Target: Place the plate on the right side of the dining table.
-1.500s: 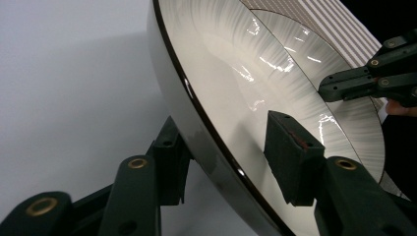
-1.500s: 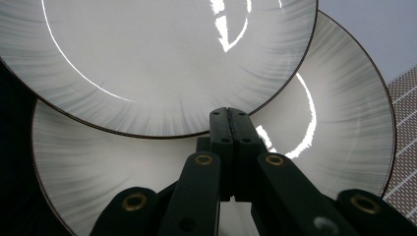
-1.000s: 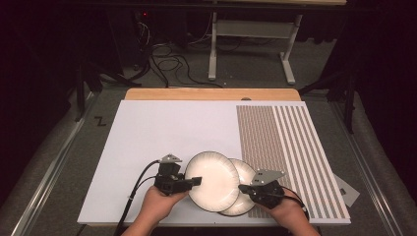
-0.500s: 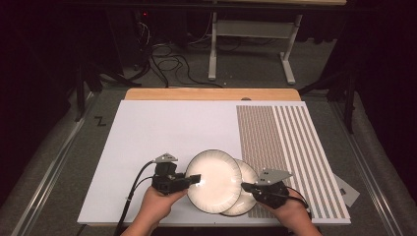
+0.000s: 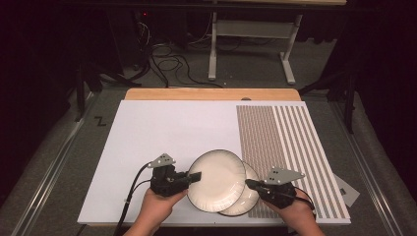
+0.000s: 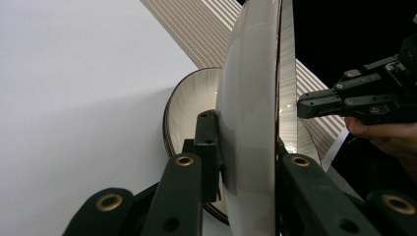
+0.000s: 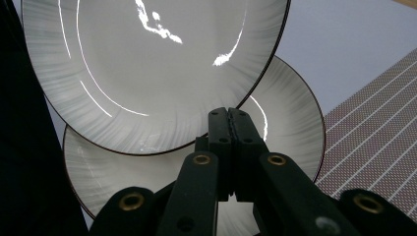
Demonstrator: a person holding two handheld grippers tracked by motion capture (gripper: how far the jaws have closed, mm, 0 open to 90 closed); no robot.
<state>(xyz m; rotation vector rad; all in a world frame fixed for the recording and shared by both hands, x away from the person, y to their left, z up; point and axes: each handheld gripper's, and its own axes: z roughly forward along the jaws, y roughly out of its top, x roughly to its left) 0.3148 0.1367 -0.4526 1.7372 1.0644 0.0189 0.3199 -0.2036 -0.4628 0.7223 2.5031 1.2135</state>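
Note:
Two white plates with dark rims overlap near the front edge of the white mat (image 5: 162,128). My left gripper (image 5: 195,176) is shut on the left rim of the top plate (image 5: 216,179); its jaws have just been closing on that rim. In the left gripper view this top plate (image 6: 251,118) stands edge-on between the jaws, raised off the bottom plate (image 6: 189,105). The bottom plate (image 5: 250,195) peeks out at the right. My right gripper (image 5: 250,184) is shut with nothing in it. Its tip (image 7: 229,120) lies over the bottom plate (image 7: 290,132), just below the top plate (image 7: 147,64).
The right part of the mat carries brown stripes (image 5: 285,137). A wooden strip (image 5: 211,93) runs along the far edge. Beyond it on the dark floor are cables (image 5: 167,54) and a metal table frame (image 5: 255,34). The far and left parts of the mat hold nothing.
The left gripper's jaws have drawn in onto the top plate's rim. The right gripper has edged slightly left toward the plates. Both hands stay nearly in place.

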